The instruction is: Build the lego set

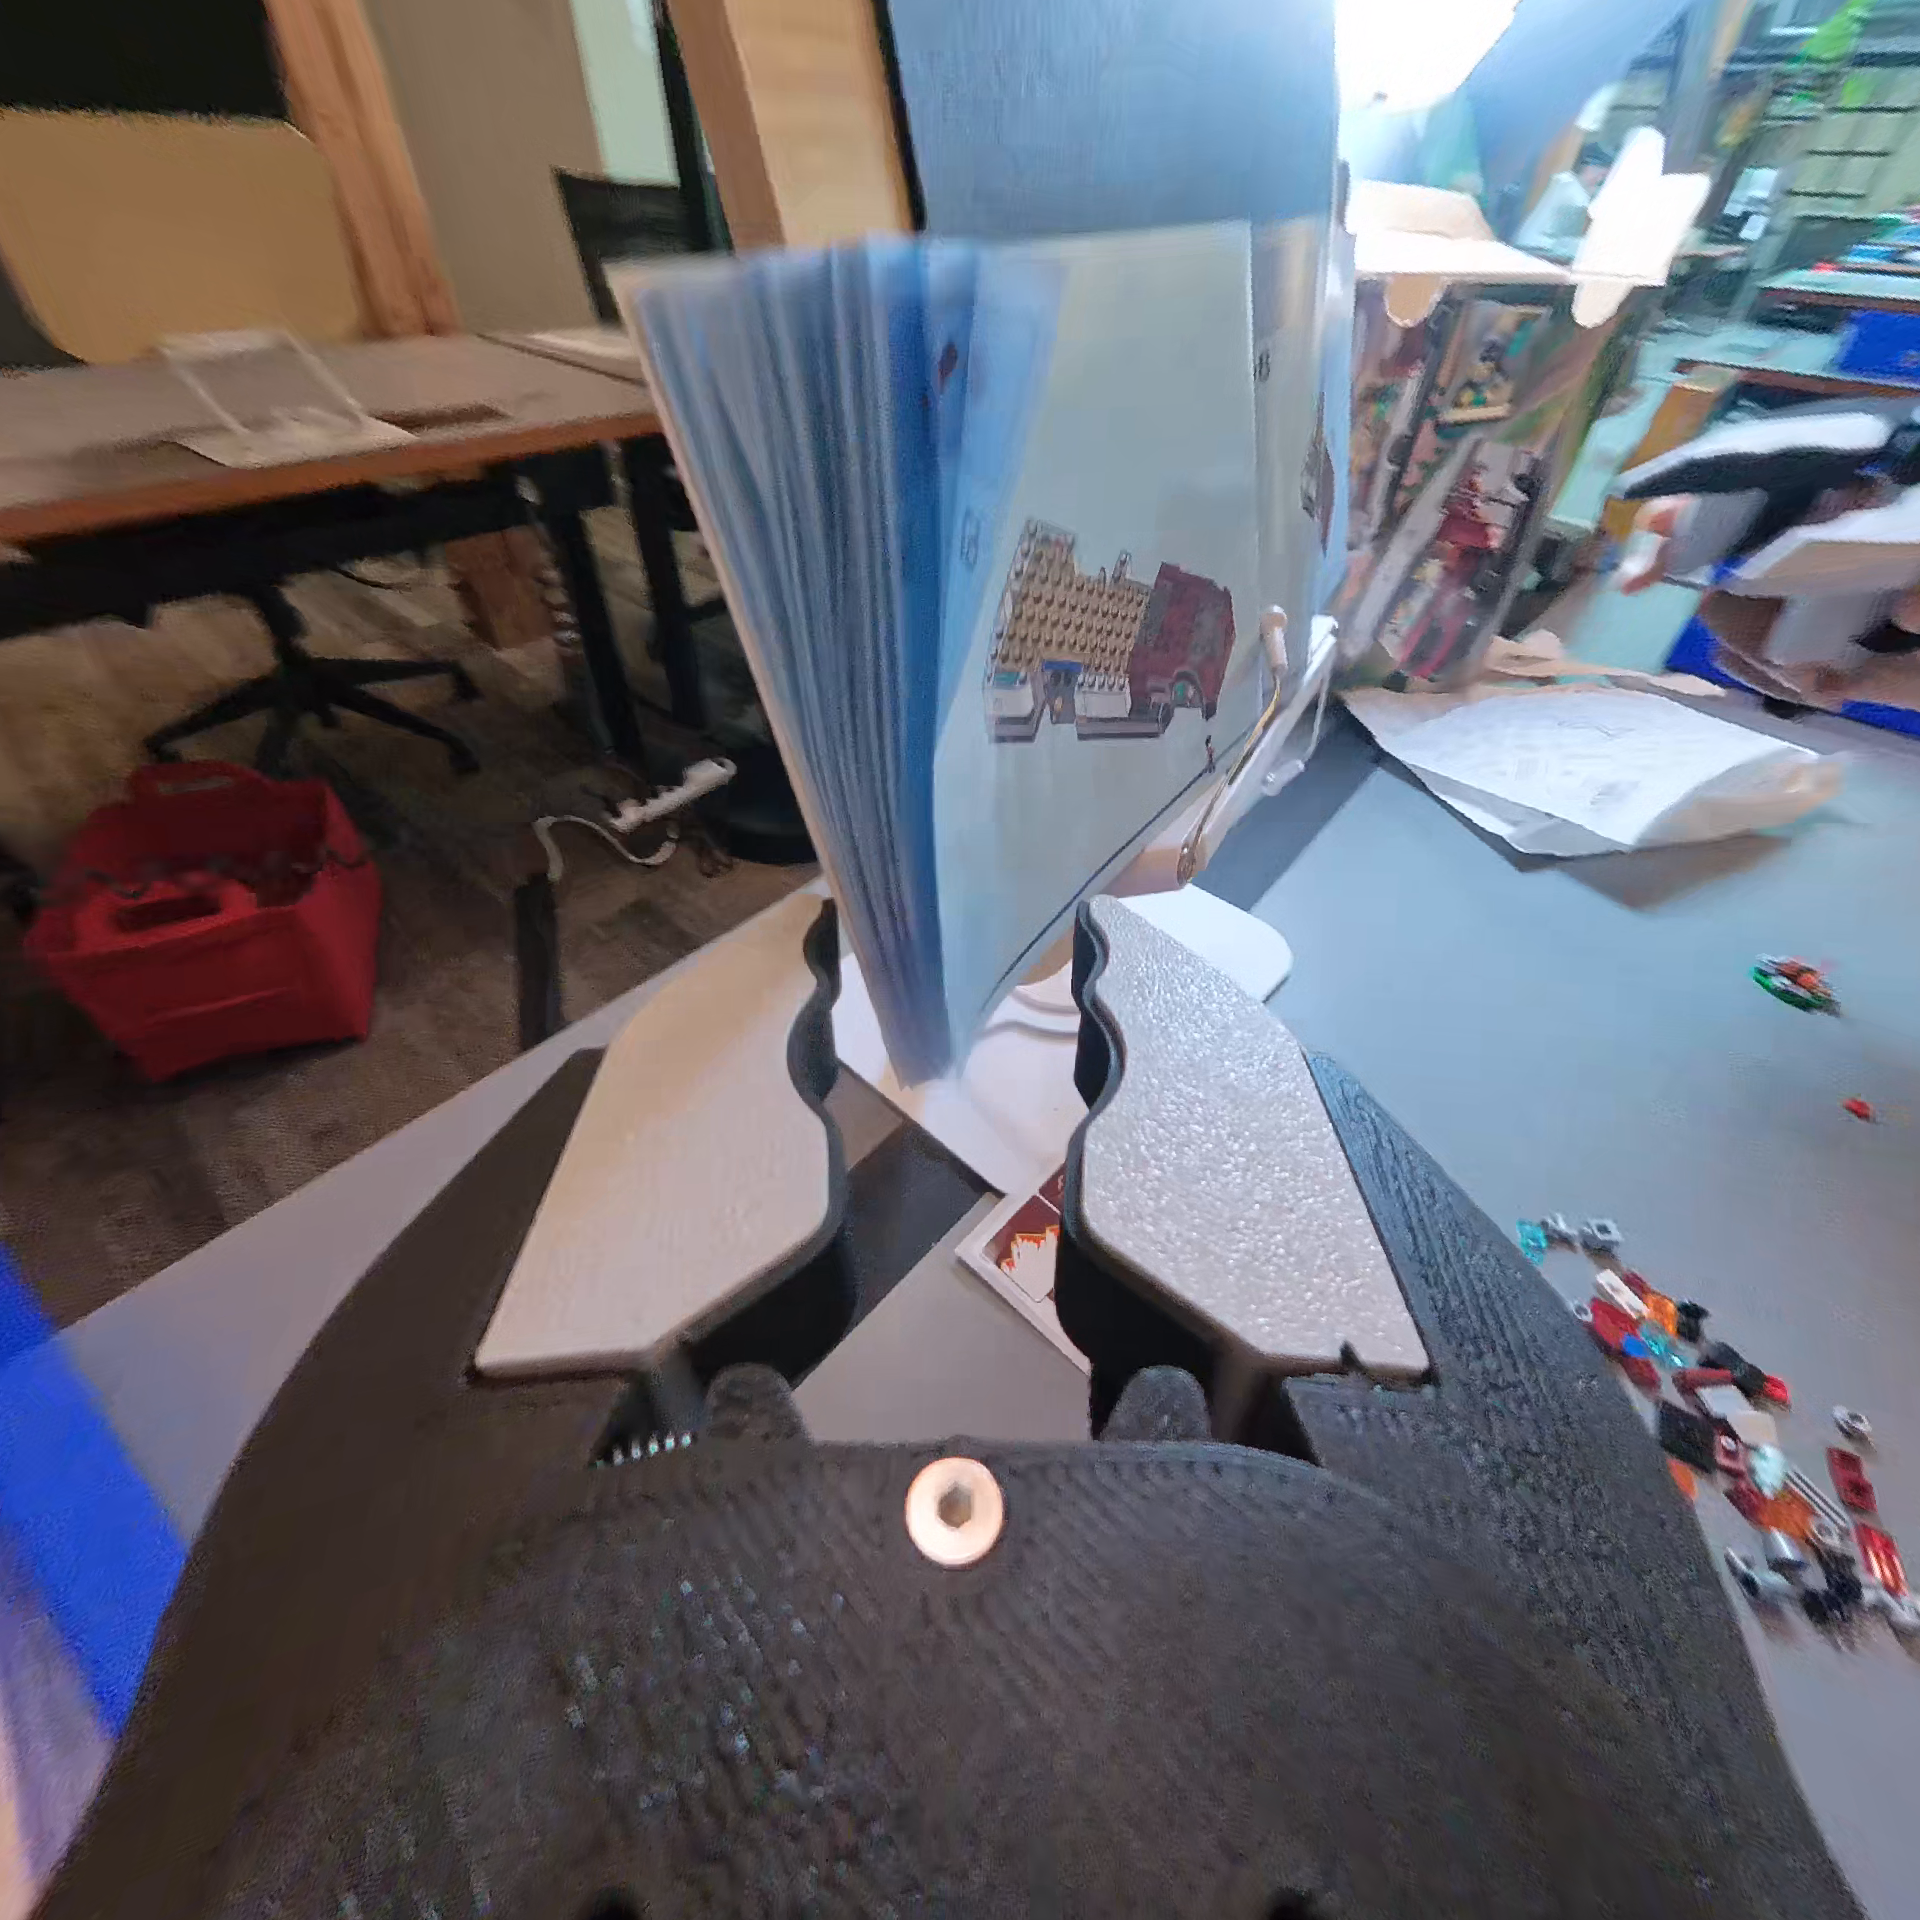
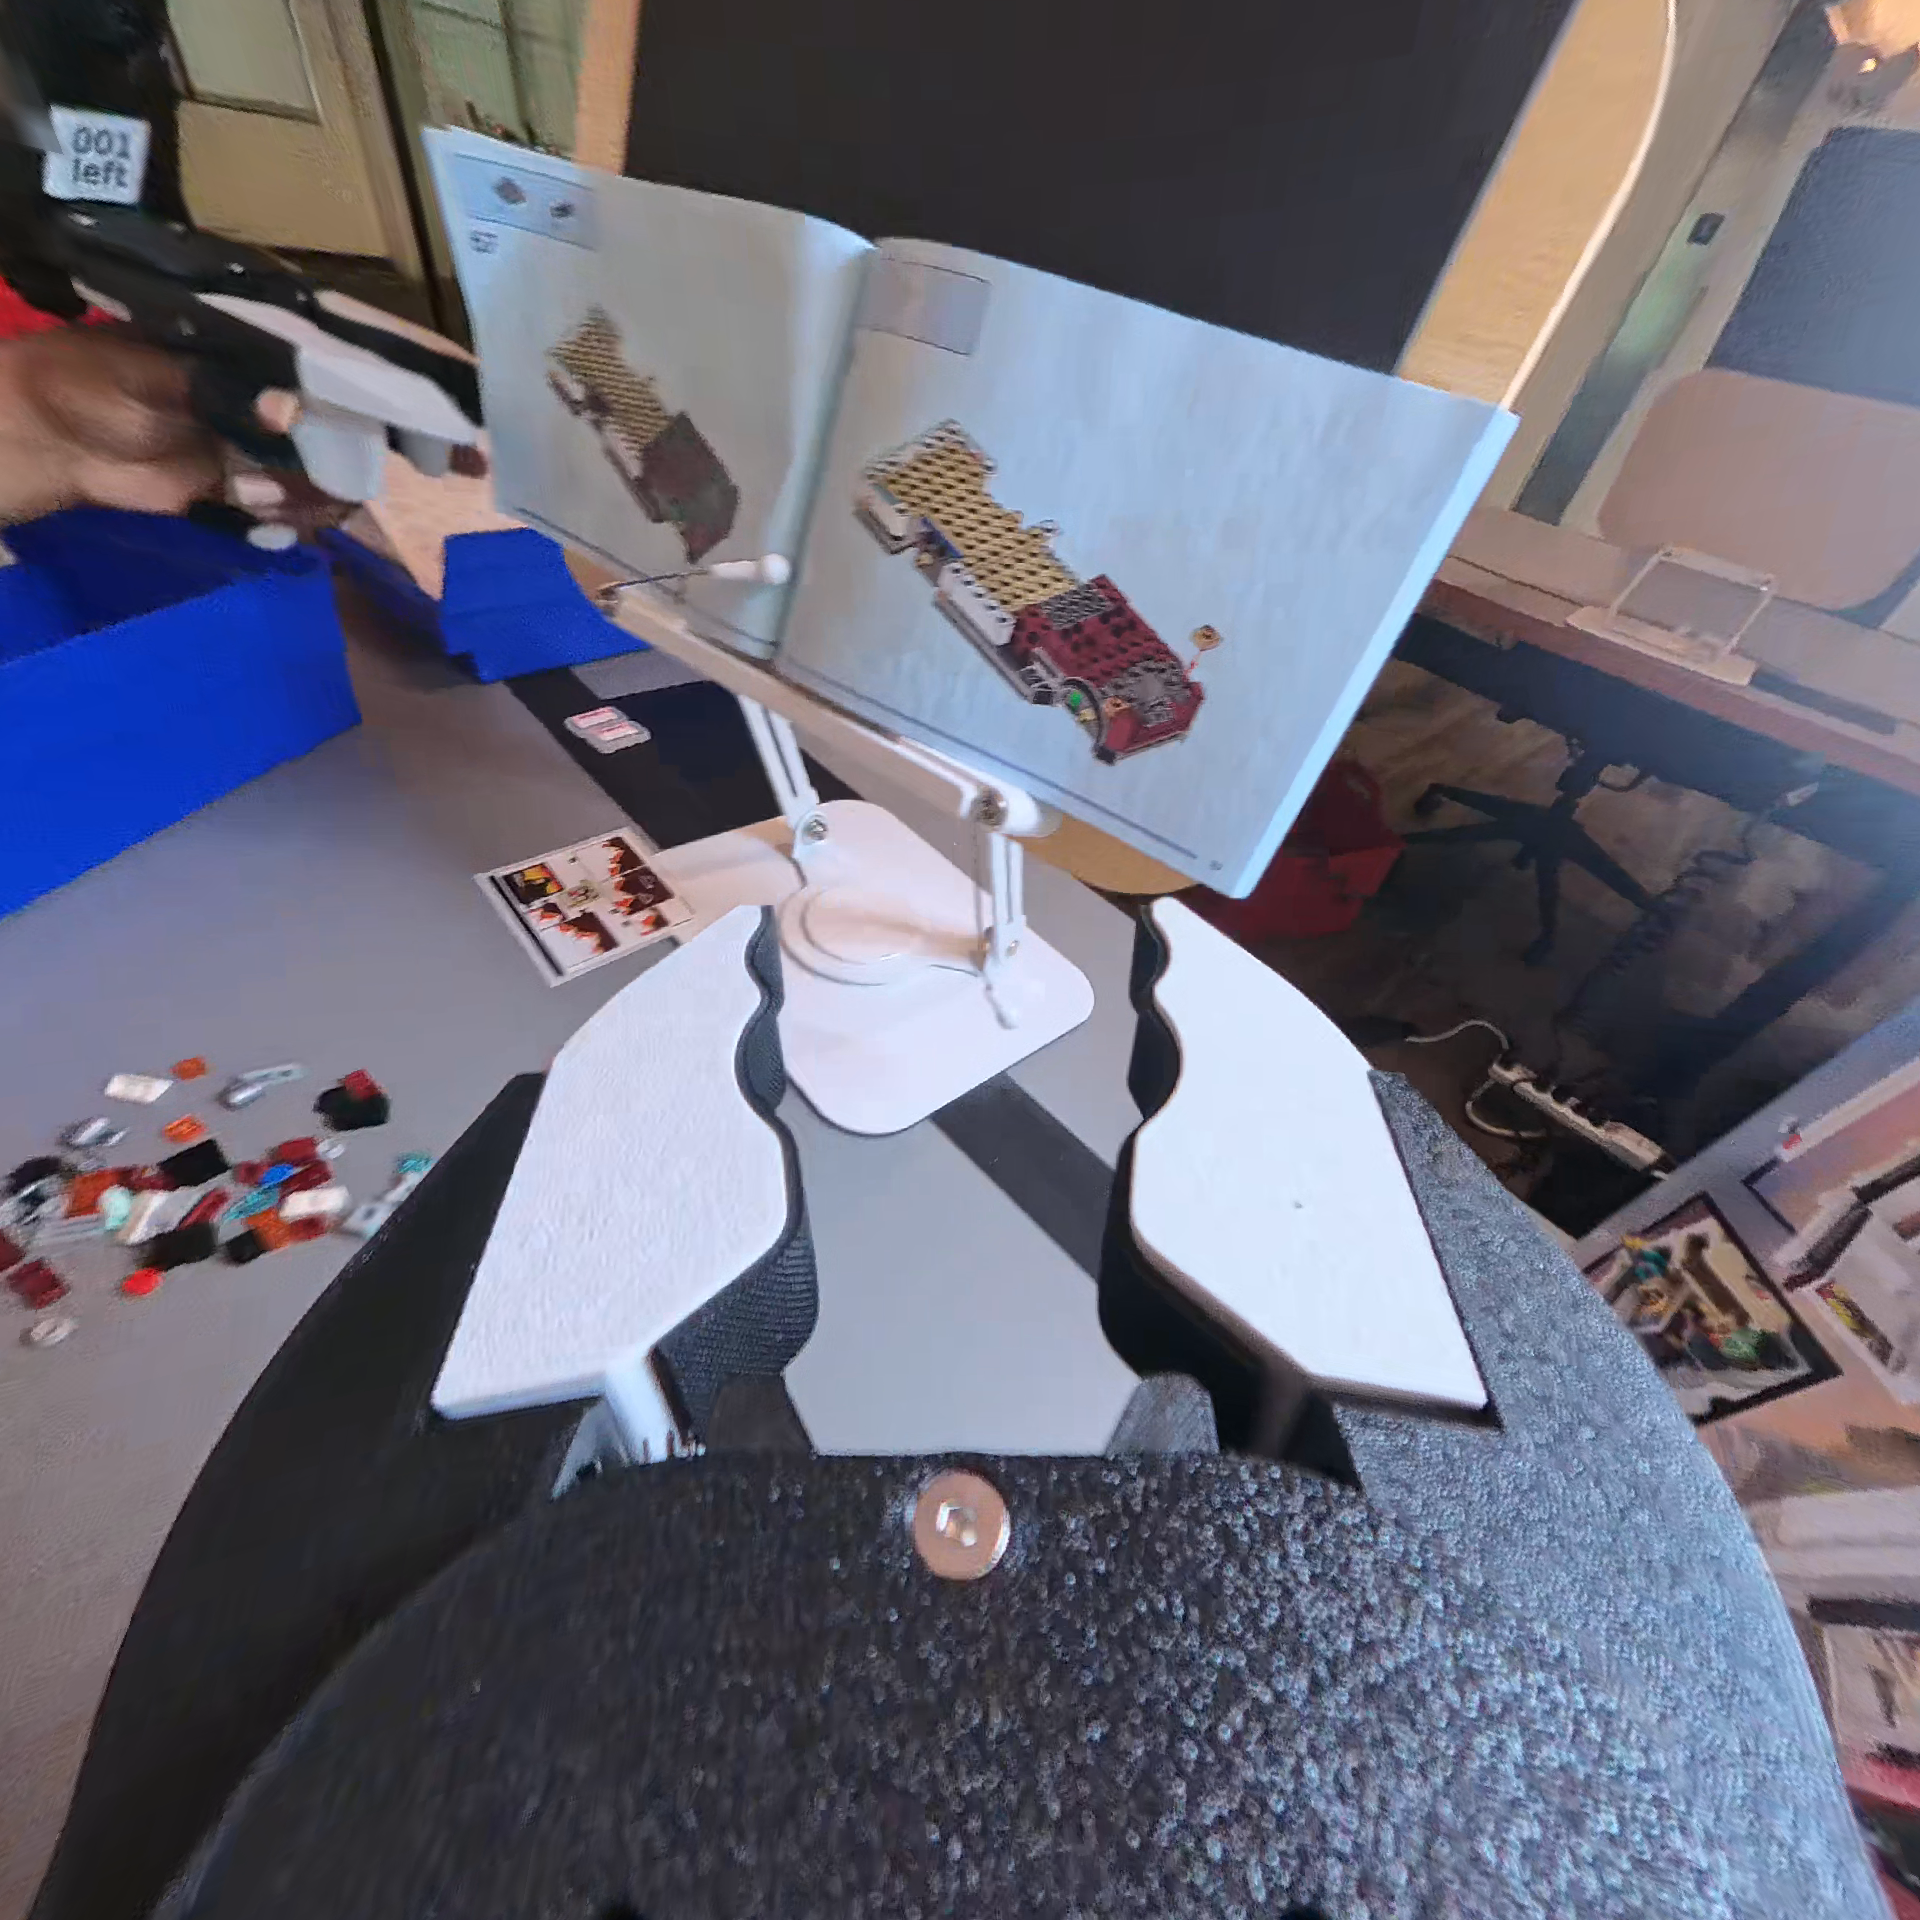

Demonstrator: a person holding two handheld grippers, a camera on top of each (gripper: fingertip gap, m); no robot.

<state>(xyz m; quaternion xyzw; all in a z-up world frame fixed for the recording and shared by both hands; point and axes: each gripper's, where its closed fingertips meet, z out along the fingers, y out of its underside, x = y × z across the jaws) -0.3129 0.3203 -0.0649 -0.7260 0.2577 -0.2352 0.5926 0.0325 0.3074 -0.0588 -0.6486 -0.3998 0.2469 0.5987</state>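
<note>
Booklet [image 2: 1039, 520] propped open on stand [image 2: 935, 1029], spine upright; both hand-held grippers spread, unladen.

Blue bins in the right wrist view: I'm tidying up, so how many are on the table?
2. One large blue bin sits at the left edge; a smaller blue bin sits behind the booklet stand. More may be hidden beyond the frame.

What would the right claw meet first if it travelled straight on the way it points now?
Probably the white book stand: its base plate lies directly ahead between the open right claw tips, with the open instruction booklet propped above. Depth is unclear, so the grey table might come first.
</note>
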